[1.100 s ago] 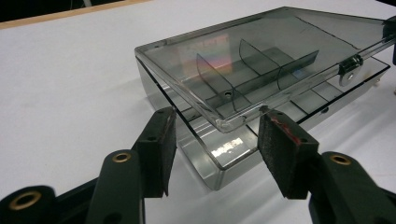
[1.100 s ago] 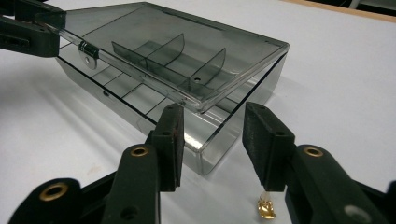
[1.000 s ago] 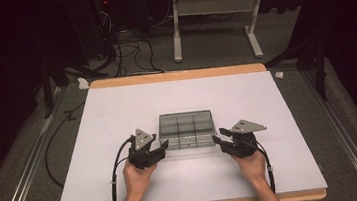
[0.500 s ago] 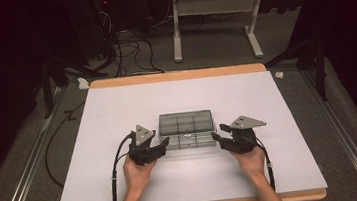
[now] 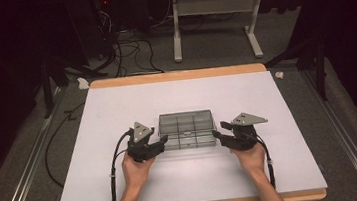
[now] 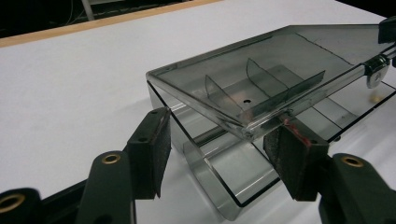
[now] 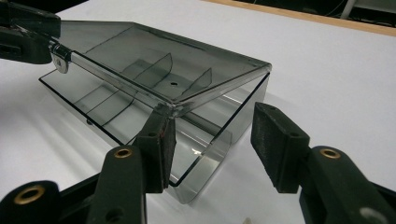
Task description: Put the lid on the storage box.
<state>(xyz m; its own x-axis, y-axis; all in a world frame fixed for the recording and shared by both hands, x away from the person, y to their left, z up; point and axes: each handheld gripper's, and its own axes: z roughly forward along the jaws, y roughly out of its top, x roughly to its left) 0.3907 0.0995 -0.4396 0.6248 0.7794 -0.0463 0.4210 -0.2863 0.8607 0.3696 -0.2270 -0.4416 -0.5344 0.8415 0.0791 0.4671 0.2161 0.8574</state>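
Note:
A smoky clear plastic compartment box (image 5: 187,128) lies in the middle of the white table (image 5: 117,112). Its lid (image 6: 261,65) is tilted, with the near edge raised off the base. My left gripper (image 5: 162,143) is at the box's left end, open; its right pad (image 6: 292,156) touches the lid's front corner from below. My right gripper (image 5: 219,135) is at the right end, open, and its jaws have just been opening. The box's end corner (image 7: 219,116) sits between them, and the left pad (image 7: 159,144) is under the lid's corner.
The table has a wooden rim (image 5: 179,75). Cables (image 5: 126,50) and a white desk frame (image 5: 213,21) are on the carpet beyond it. A cable (image 5: 115,162) trails from each gripper toward the person's forearms at the near edge.

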